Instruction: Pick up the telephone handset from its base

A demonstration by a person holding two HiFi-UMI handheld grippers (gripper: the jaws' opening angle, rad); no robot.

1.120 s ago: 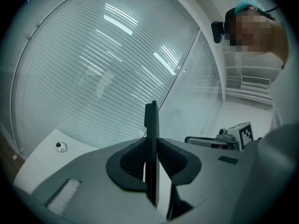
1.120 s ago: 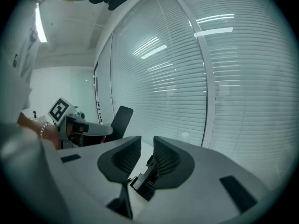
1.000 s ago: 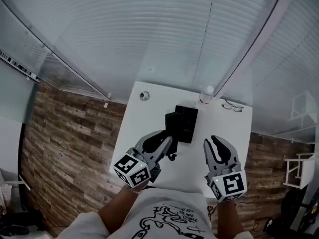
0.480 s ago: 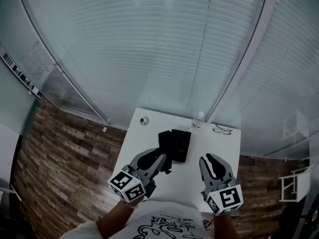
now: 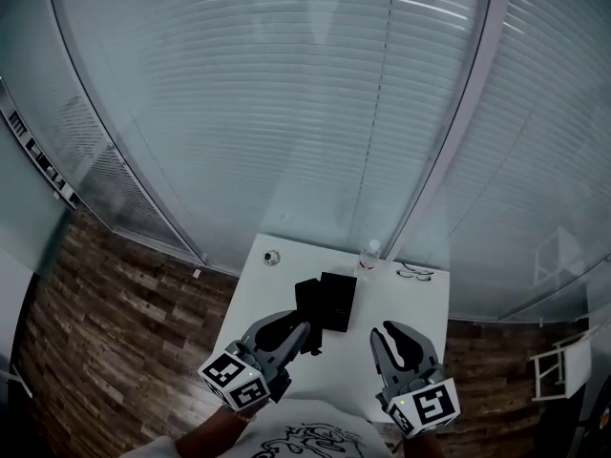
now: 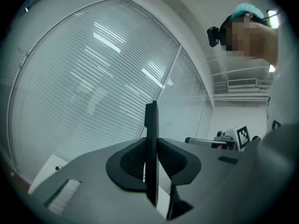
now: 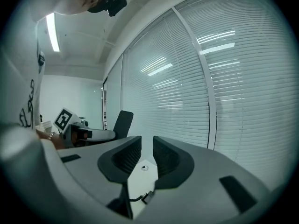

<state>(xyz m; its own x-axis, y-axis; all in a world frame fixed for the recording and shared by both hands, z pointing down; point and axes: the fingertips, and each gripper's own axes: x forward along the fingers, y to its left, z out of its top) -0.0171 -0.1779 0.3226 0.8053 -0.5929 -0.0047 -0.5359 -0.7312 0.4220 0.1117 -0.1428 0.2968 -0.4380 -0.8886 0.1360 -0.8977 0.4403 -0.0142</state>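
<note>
Handset (image 6: pixel 151 120), gripped edge-on in left claw (image 6: pixel 150 149), seemingly clear of base (image 5: pixel 340 296) ahead; right claw (image 7: pixel 147 154) narrowly apart, empty; next likely steady hold.

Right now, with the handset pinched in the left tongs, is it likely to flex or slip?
Probably stiff: the handset stands straight between the left tongs. It might pivot or slip: they pinch a thin, smooth slab that sticks well beyond them.
</note>
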